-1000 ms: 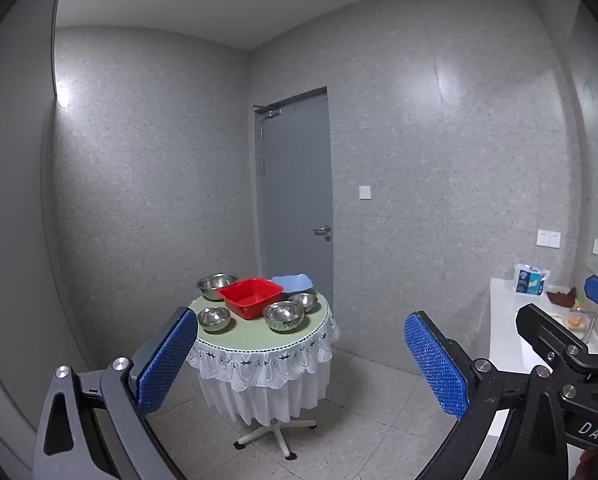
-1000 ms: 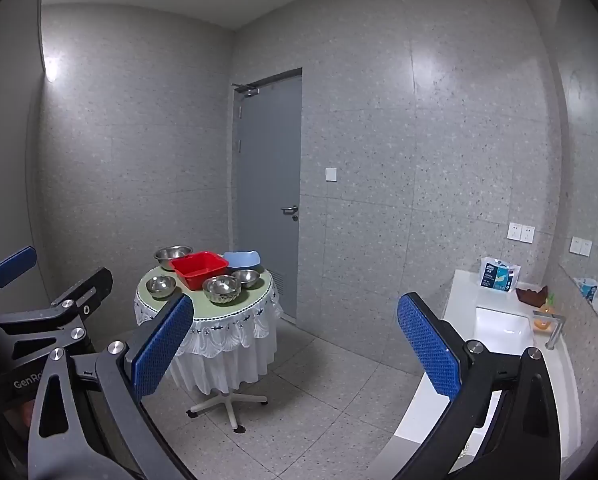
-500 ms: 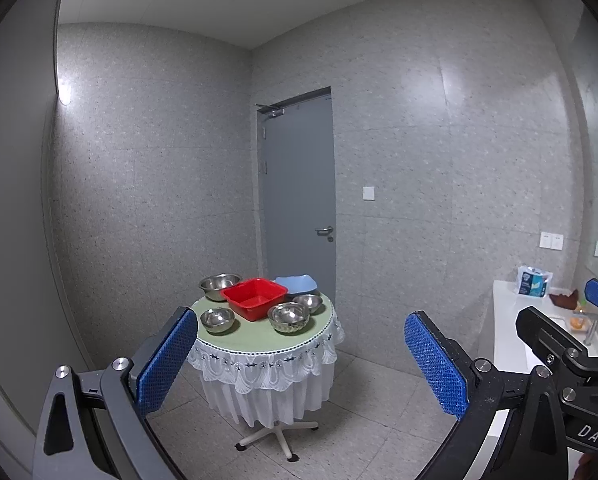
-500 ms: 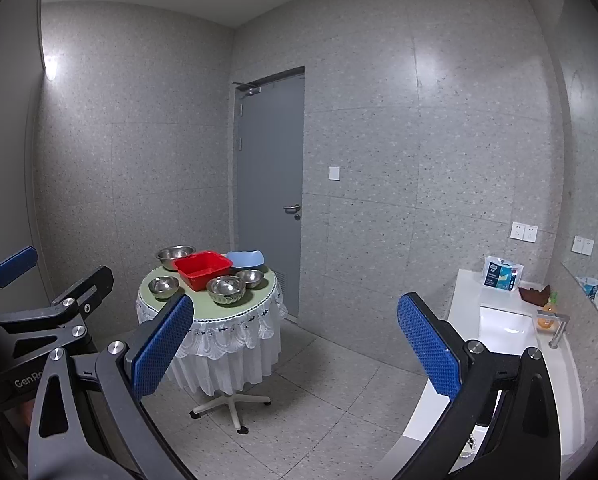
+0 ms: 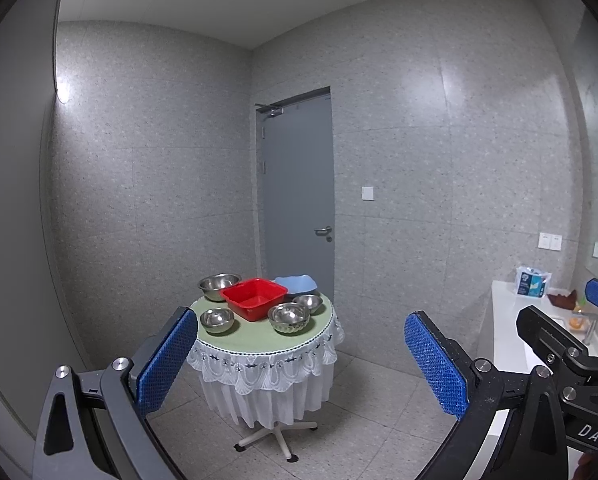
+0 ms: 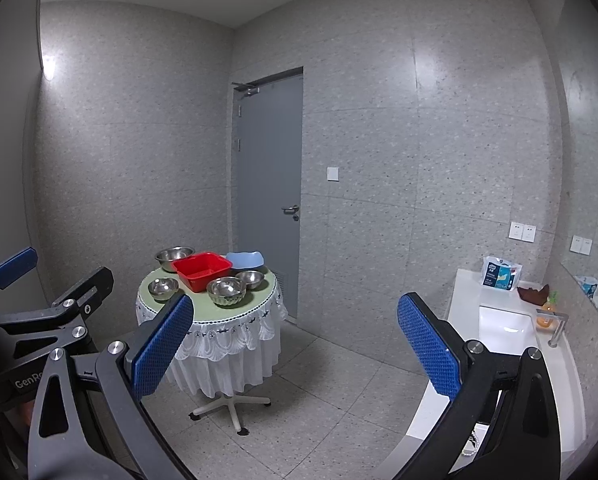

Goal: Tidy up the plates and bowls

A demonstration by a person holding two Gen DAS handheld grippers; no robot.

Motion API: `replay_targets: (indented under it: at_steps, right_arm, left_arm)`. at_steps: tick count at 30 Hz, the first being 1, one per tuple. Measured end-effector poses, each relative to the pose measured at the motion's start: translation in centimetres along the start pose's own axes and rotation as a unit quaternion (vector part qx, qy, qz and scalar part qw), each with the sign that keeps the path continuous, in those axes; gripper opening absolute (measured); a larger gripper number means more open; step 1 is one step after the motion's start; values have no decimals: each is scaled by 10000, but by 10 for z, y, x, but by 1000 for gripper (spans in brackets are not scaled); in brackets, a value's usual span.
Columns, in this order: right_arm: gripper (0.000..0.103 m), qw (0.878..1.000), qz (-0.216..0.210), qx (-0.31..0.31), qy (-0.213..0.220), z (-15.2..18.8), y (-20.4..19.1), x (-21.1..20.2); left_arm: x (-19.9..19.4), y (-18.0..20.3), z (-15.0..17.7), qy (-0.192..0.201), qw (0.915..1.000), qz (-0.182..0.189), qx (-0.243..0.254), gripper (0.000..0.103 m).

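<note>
A small round table (image 5: pixel 255 338) with a green top and white lace skirt stands across the room. On it are a red square tub (image 5: pixel 254 298), a light blue bowl (image 5: pixel 295 283) behind it, and several steel bowls, one at the back left (image 5: pixel 219 285) and one at the front (image 5: pixel 289 317). The same table (image 6: pixel 219 314) and red tub (image 6: pixel 202 270) show in the right wrist view. My left gripper (image 5: pixel 301 360) is open and empty, far from the table. My right gripper (image 6: pixel 295 348) is open and empty too.
A grey door (image 5: pixel 299 196) is behind the table. A white counter with a sink (image 6: pixel 503 326) runs along the right wall, with a tissue pack (image 6: pixel 499 274) on it. Grey tiled floor lies between me and the table.
Both views have shifted slightly, so the table sits a little to the right and nearer. Both grippers stay open and empty.
</note>
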State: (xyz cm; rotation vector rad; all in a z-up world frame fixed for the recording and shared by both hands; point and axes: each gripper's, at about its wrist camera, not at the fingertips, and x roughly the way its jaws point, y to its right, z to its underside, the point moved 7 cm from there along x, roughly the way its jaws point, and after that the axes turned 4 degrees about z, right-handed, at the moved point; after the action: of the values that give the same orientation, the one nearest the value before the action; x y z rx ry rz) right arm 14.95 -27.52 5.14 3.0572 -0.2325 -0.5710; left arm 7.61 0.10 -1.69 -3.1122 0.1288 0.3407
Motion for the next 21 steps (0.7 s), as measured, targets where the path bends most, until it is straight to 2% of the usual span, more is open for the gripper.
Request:
replay_targets:
  at_steps: [21]
  right_arm:
    - [103,10000,-9,52,4,-1,-11,2]
  left_arm:
    - [-4,1,0,28,9999,-82,61,102]
